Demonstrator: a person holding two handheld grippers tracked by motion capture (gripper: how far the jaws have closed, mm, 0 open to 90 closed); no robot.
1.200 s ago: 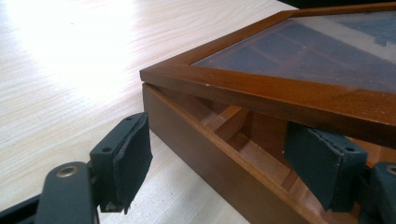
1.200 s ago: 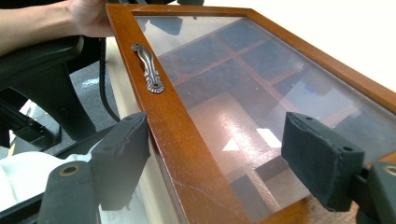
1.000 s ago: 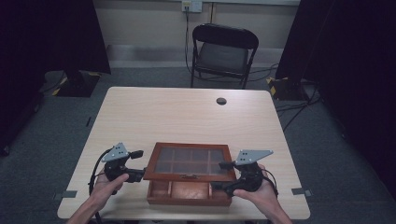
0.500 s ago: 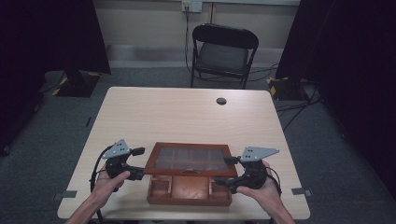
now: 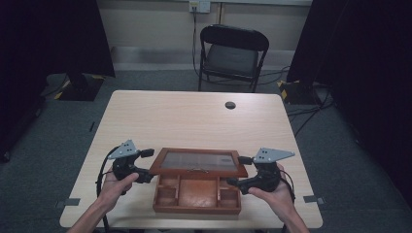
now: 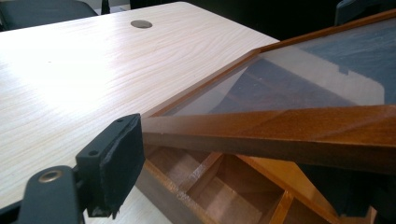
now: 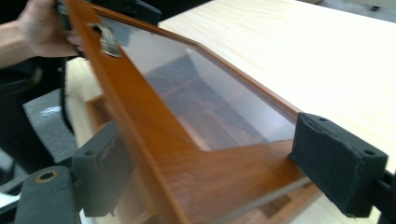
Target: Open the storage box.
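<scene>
Two grippers flank a wooden box (image 5: 197, 194) at the near edge of a pale table (image 5: 194, 116), its glass-paned lid (image 5: 199, 162) raised at a slant above the open compartments. The left gripper (image 5: 148, 165) stands at the lid's left end and the right gripper (image 5: 240, 171) at its right end, each held in a hand (image 5: 114, 187) coming in from below. In the left gripper view, one pad (image 6: 116, 163) sits at the corner of the lid frame with the frame running between the jaws; whether the pads press on the wood cannot be told. In the right gripper view the lid's corner lies between the pads (image 7: 338, 161), which have just been spreading; contact there cannot be told either. A folding chair (image 5: 233, 53) stands beyond the table
</scene>
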